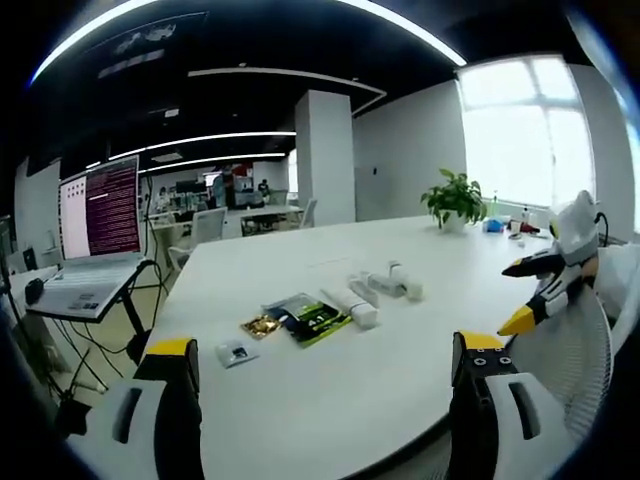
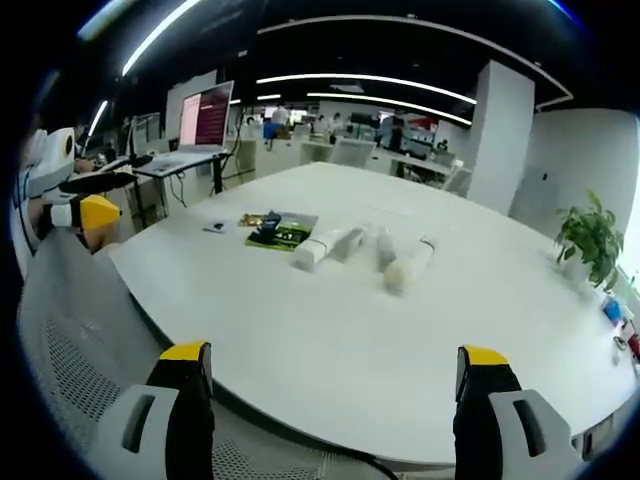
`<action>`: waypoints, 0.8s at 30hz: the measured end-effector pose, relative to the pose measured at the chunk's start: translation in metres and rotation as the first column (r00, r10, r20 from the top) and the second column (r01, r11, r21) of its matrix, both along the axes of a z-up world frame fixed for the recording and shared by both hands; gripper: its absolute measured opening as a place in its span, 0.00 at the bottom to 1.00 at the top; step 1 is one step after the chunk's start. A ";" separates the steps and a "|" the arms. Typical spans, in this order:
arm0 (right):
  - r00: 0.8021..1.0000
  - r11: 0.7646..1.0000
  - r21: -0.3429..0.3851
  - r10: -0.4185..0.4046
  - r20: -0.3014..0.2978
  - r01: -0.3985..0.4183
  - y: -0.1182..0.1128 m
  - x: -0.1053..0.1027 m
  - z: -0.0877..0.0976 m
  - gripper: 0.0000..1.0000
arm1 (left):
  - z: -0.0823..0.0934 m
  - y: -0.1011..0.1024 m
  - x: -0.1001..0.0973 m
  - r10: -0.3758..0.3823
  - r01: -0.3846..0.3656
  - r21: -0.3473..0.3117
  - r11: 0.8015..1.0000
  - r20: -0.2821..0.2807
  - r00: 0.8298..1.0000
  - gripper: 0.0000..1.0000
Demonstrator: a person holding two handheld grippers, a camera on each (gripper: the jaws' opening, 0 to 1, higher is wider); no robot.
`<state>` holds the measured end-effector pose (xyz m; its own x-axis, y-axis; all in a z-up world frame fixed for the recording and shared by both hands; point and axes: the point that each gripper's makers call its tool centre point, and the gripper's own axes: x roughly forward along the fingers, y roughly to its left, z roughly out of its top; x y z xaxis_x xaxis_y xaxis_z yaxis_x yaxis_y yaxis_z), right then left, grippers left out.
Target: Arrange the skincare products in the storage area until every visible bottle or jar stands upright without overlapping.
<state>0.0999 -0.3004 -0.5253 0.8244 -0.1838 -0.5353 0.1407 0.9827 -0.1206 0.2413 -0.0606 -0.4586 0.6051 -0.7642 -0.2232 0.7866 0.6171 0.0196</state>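
Several white skincare tubes and bottles lie on their sides in a loose row in the middle of the white table (image 1: pixel 300 400). The left gripper view shows a white tube (image 1: pixel 352 306) and two smaller bottles (image 1: pixel 388 284) beside it. From the right gripper view the same tube (image 2: pixel 318 247) and bottles (image 2: pixel 408 266) lie across the table (image 2: pixel 330 350). My left gripper (image 1: pixel 326 345) is open and well short of them. My right gripper (image 2: pixel 333 352) is open too, off the table's near edge. Each gripper shows in the other's view, right (image 1: pixel 512 296) and left (image 2: pixel 125 190).
A green-black packet (image 1: pixel 310 318), a gold packet (image 1: pixel 260 325) and a small white sachet (image 1: pixel 235 352) lie left of the tubes. A mesh chair (image 2: pixel 70 340) stands at the table's edge. A potted plant (image 1: pixel 455 200) sits far right, and a laptop on a stand (image 1: pixel 90 280) is off the table's left.
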 end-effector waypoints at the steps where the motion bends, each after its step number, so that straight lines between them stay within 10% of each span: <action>1: 1.000 1.000 -0.002 0.001 -0.002 -0.001 0.000 0.000 0.000 1.00 | -0.001 0.000 0.000 0.000 0.000 0.004 1.000 -0.001 1.000 0.99; 24: 1.000 1.000 -0.021 0.000 -0.030 -0.001 0.001 -0.001 -0.003 1.00 | -0.005 0.001 0.001 -0.008 0.008 0.011 1.000 -0.004 1.000 0.99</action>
<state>0.0990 -0.2998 -0.5288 0.8082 -0.1950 -0.5557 0.1365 0.9799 -0.1454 0.2422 -0.0592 -0.4637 0.5982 -0.7664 -0.2340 0.7915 0.6108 0.0228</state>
